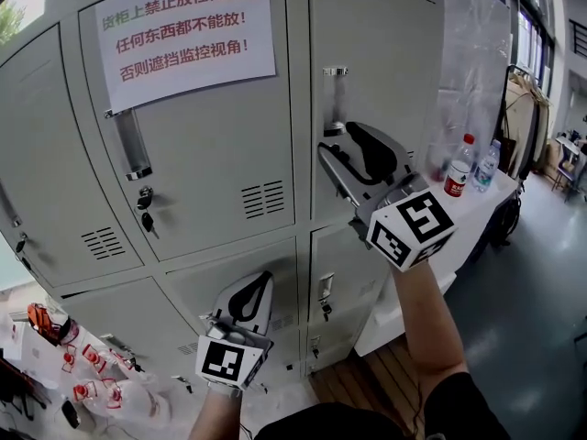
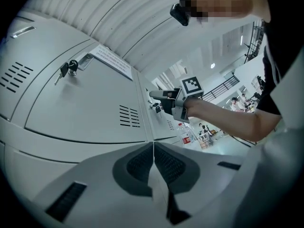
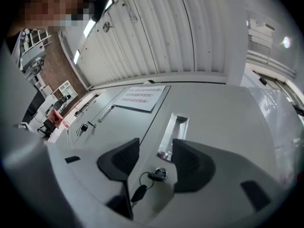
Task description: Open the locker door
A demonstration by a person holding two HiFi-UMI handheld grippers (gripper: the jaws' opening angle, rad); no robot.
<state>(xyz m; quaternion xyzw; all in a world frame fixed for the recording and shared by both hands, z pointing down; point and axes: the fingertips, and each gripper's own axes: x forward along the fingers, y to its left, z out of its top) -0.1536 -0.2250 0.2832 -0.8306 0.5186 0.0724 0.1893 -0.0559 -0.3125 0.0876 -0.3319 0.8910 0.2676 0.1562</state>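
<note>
The grey locker door (image 1: 385, 53) is the upper right one of the bank, and it looks closed. Its recessed chrome handle (image 1: 335, 99) (image 3: 167, 137) runs upright, with a key in the lock (image 3: 159, 174) just below it and a second key (image 3: 138, 192) dangling from the ring. My right gripper (image 1: 337, 140) (image 3: 156, 148) is open right in front of the handle's lower end, jaws on either side of it, touching nothing. My left gripper (image 1: 260, 287) (image 2: 153, 148) hangs lower, in front of the bottom lockers, shut and empty.
A paper notice (image 1: 188, 30) is taped to the neighbouring locker door, which has its own handle (image 1: 133, 145) and keys (image 1: 145, 204). Right of the lockers, a white table (image 1: 481, 204) carries two bottles (image 1: 459, 168). Red-and-white items (image 1: 78, 365) lie at lower left.
</note>
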